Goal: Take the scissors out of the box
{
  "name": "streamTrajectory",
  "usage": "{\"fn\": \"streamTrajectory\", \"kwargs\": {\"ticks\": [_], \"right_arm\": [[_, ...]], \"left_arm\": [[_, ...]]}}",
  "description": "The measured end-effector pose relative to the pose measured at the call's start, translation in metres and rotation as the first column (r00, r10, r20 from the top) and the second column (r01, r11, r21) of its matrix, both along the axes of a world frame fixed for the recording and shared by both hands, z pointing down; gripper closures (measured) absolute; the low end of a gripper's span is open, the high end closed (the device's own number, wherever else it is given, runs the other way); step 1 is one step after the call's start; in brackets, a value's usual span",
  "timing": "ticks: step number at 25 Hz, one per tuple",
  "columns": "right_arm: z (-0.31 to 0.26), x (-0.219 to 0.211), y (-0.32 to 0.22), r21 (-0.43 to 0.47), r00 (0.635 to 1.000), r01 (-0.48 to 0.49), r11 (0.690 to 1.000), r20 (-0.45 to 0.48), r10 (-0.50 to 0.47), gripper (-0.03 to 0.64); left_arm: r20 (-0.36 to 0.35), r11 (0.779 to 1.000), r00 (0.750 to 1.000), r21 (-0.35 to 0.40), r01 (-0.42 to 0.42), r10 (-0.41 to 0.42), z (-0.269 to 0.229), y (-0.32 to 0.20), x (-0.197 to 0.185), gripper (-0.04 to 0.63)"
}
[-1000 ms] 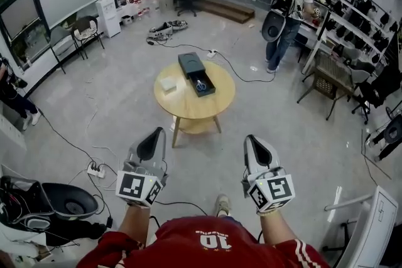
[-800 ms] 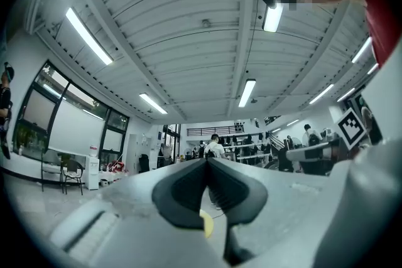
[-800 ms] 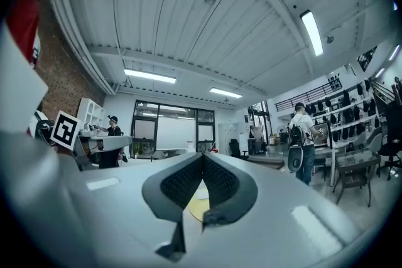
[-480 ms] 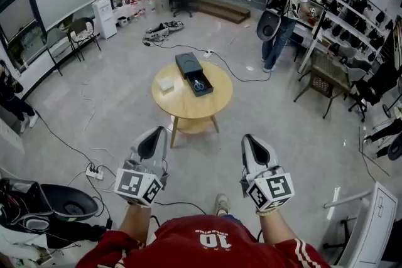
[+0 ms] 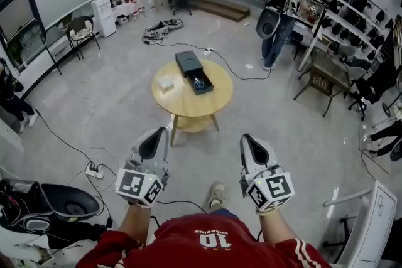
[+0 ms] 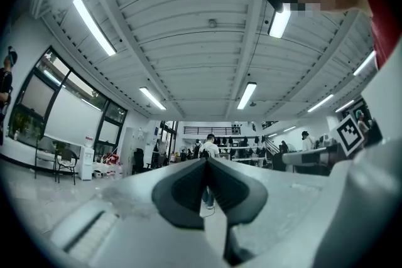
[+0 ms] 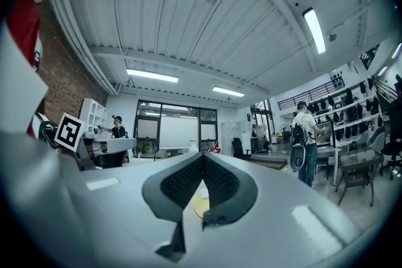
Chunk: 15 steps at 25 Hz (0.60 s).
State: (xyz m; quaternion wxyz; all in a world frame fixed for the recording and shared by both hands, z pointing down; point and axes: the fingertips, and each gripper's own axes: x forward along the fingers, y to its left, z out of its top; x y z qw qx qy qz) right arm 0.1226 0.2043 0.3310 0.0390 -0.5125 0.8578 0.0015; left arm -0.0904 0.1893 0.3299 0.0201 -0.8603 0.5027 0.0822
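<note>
Far ahead stands a round wooden table (image 5: 188,107). On it lies a dark box (image 5: 188,62) with its drawer pulled out, and blue-handled scissors (image 5: 199,83) lie in the drawer. My left gripper (image 5: 155,135) and right gripper (image 5: 251,142) are held side by side well short of the table, over the floor. Both are shut with nothing between their jaws. The left gripper view shows the left gripper (image 6: 205,160) with its pads meeting. In the right gripper view, a sliver of the yellow table top shows below the shut right gripper (image 7: 202,155).
A small white box (image 5: 166,82) sits on the table's left side. Cables and a power strip (image 5: 95,171) lie on the floor to the left. A person with a backpack (image 5: 282,3) stands at shelves at the back right. Chairs (image 5: 326,81) stand to the right.
The table sits slightly further left and higher in the head view than a second ago. The foot below has stepped forward. Both grippers keep their places and stay shut.
</note>
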Motion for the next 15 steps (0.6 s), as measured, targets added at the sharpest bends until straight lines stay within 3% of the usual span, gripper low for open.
{"fn": "streamTrajectory", "kwargs": {"ticks": [15], "right_arm": [[0.005, -0.007, -0.043, 0.001, 0.999, 0.044, 0.999, 0.018, -0.044, 0.626]], "left_arm": [[0.027, 1.0, 0.999, -0.005, 0.026, -0.026, 0.005, -0.033, 0.0, 0.592]]}}
